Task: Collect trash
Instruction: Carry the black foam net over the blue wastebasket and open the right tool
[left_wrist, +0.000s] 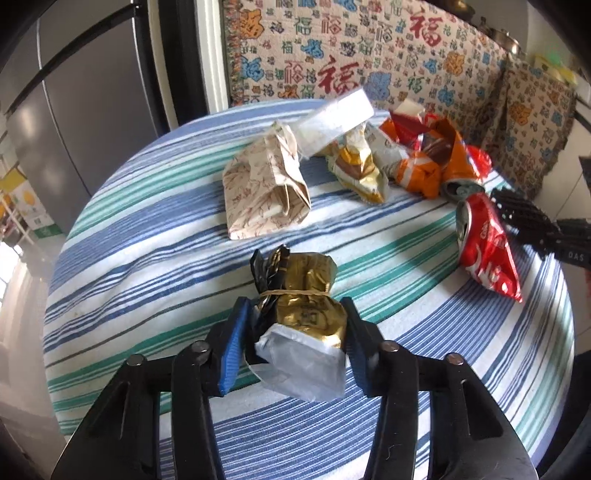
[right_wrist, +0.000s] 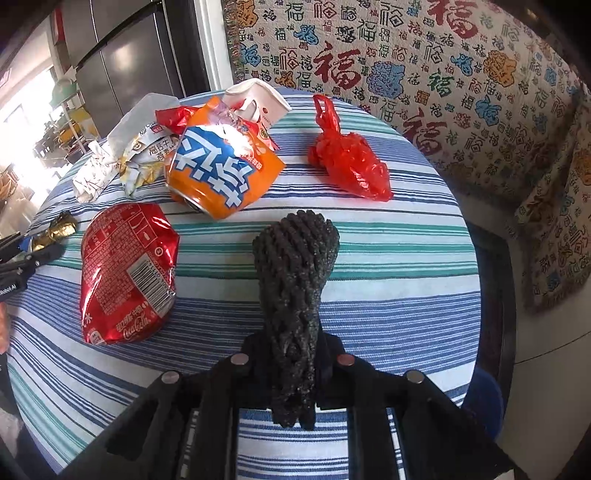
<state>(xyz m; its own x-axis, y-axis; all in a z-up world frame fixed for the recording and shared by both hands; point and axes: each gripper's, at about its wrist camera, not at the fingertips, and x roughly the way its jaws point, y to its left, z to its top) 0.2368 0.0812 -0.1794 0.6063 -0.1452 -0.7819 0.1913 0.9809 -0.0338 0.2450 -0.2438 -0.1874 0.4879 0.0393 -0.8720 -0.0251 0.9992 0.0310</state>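
While my left gripper (left_wrist: 295, 325) clamped the gold wrapper (left_wrist: 301, 306) on the striped tablecloth (left_wrist: 147, 229), my right gripper (right_wrist: 295, 332) was squeezed onto black foam netting (right_wrist: 293, 280). Only its camera showed the red plastic bag (right_wrist: 349, 162); only the left showed the folded paper bag (left_wrist: 264, 184).

The right gripper (right_wrist: 293, 236) has its fingers (right_wrist: 295, 280) pressed together, empty, over the striped worktop (right_wrist: 388, 258). A crushed red can (right_wrist: 127, 273) lies left, a red bag (right_wrist: 351, 166) beyond.
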